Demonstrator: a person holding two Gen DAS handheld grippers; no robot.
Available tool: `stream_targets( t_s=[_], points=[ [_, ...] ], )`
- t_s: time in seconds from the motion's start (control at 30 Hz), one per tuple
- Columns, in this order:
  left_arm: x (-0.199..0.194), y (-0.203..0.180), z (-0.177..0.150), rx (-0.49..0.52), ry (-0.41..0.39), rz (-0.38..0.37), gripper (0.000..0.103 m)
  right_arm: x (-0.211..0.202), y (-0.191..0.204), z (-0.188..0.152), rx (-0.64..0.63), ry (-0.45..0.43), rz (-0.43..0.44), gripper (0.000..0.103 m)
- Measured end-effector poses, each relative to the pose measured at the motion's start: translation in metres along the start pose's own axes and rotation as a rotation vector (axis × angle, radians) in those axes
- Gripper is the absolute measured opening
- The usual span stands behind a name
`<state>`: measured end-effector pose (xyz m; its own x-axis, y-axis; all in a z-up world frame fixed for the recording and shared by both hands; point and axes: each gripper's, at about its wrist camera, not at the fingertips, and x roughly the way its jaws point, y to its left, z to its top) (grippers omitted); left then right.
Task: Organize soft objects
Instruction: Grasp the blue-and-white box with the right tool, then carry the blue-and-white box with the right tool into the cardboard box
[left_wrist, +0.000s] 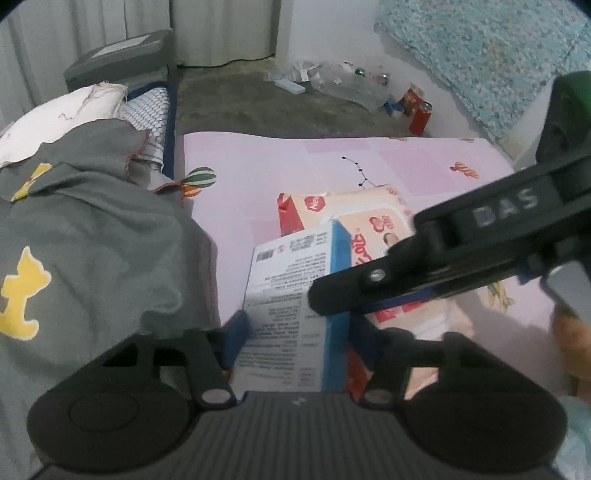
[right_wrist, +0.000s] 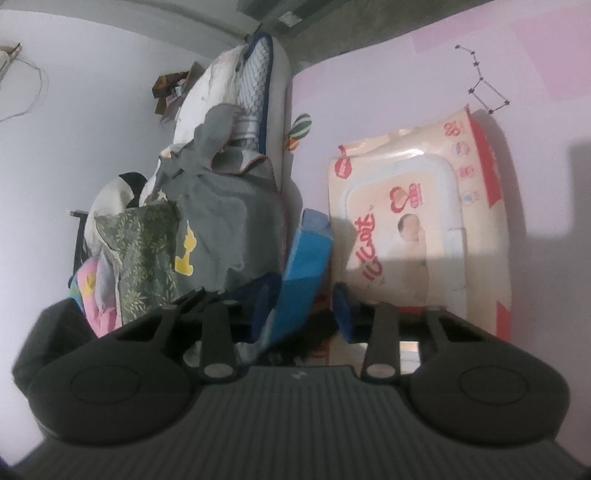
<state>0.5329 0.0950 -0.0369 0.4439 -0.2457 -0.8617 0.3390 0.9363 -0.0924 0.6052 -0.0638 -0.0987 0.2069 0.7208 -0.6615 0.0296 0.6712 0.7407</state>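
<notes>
The blue-and-white printed tissue pack (left_wrist: 291, 295) lay on the pink patterned mat (left_wrist: 258, 173), partly atop the cream-and-red wet-wipe pack (left_wrist: 373, 221). Left gripper (left_wrist: 295, 332) clenched on its sides; right gripper (right_wrist: 301, 299) straddled its blue edge, contact unclear. Likely light and squashy; grip the narrow sides. Grey garment (left_wrist: 92, 236) crowded alongside.

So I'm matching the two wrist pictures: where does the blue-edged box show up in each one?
Left wrist: the blue-edged box sits low centre, white printed face up, between the left tongs.
Right wrist: seen edge-on, low centre, between the right tongs.
Shared landmark: the wet-wipes pack, lying right beside the box on the pink sheet.
</notes>
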Motion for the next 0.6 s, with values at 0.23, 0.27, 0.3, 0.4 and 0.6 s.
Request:
stream_targets(
  t_s=[0.23, 0.27, 0.3, 0.4, 0.6],
  points=[
    [-0.007, -0.015, -0.006, 0.044, -0.018, 0.017, 0.047, 0.011, 0.003, -0.001, 0.001, -0.009, -0.009, 0.023],
    [-0.008, -0.016, -0.006, 0.049, -0.013, 0.016, 0.053, 0.011, 0.004, -0.002, -0.005, -0.017, -0.016, 0.022],
    [-0.009, -0.017, -0.007, 0.048, -0.007, 0.008, 0.060, 0.011, 0.005, -0.003, -0.012, -0.023, -0.015, 0.021],
    [-0.016, -0.013, -0.008, 0.008, 0.000, -0.027, 0.082, 0.003, 0.008, -0.003, -0.031, -0.035, 0.005, 0.019],
    [-0.032, -0.004, -0.007, -0.113, -0.028, -0.122, 0.095, -0.030, 0.007, 0.001, -0.037, -0.039, 0.118, 0.018]
  ],
)
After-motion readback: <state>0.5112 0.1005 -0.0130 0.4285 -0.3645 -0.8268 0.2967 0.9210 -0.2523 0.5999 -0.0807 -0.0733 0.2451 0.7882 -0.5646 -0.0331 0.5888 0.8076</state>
